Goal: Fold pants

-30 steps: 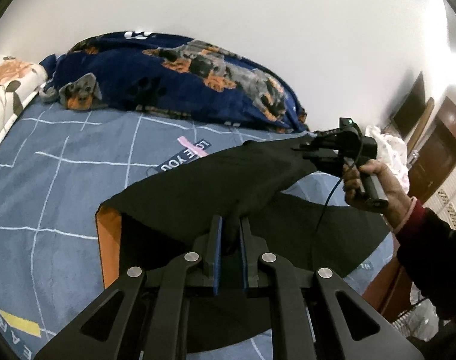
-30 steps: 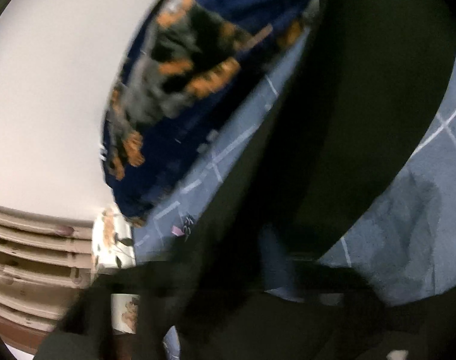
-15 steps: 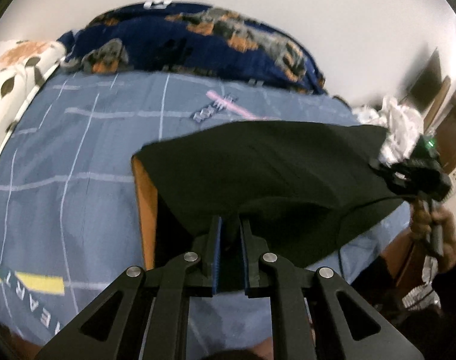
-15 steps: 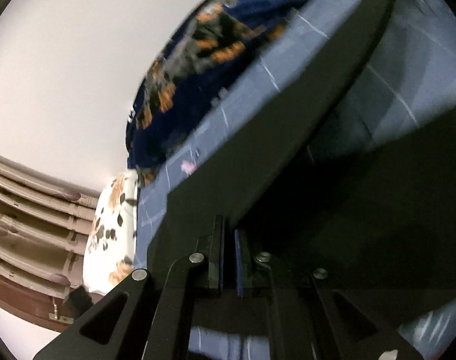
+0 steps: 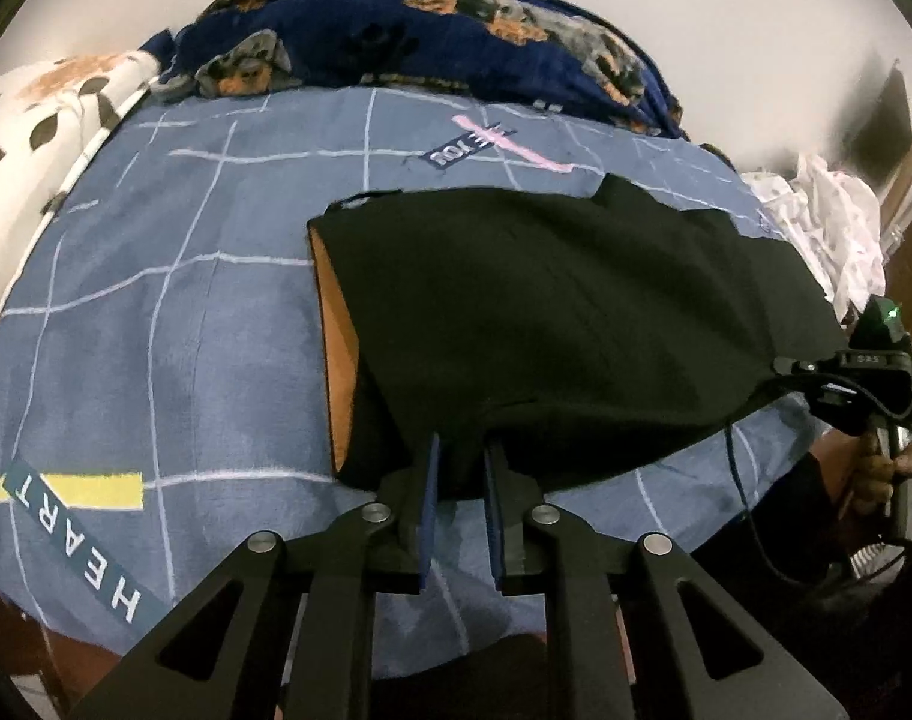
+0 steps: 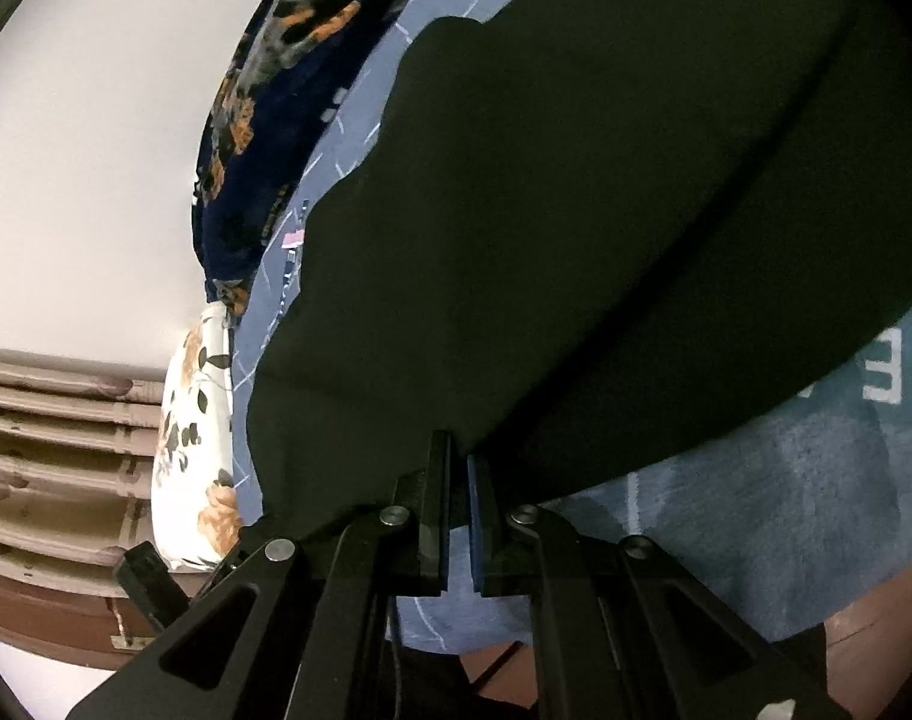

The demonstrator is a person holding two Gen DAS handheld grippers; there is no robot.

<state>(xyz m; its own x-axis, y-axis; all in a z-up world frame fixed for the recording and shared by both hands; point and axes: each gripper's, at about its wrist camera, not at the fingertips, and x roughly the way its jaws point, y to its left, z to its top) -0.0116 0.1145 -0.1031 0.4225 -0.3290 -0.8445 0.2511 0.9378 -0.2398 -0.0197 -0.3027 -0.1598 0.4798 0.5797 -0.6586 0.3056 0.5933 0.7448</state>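
left gripper [image 5: 459, 456]: jaws near closed on the near hem of the black pants [image 5: 564, 324], cloth between the pads; they have just been opening a little, so probably about to let go
right gripper [image 6: 458, 462]: pinched tight on the other near corner of the pants; seen from the left wrist view at the right edge, in the person's hand [image 5: 894, 474]
why held so: both corners gripped along one edge so the top layer spreads flat and square; looks like a fold being laid down over the lower layer
pants: on the blue grid bedsheet [image 5: 156, 300], mid bed; folded over, orange lining [image 5: 336, 348] showing at the left open edge; near edge slightly off the sheet at the pads
sheet writing: "heart" by a yellow bar, near left; a dark patch reading "you" upside down by a pink stripe, far side; big pale letters under the right gripper, only "e" clear
beyond: navy dog-print blanket [image 5: 426, 42] bunched at the wall; floral pillow [image 5: 48, 102] far left; white printed cloth [image 5: 828, 228] heaped far right
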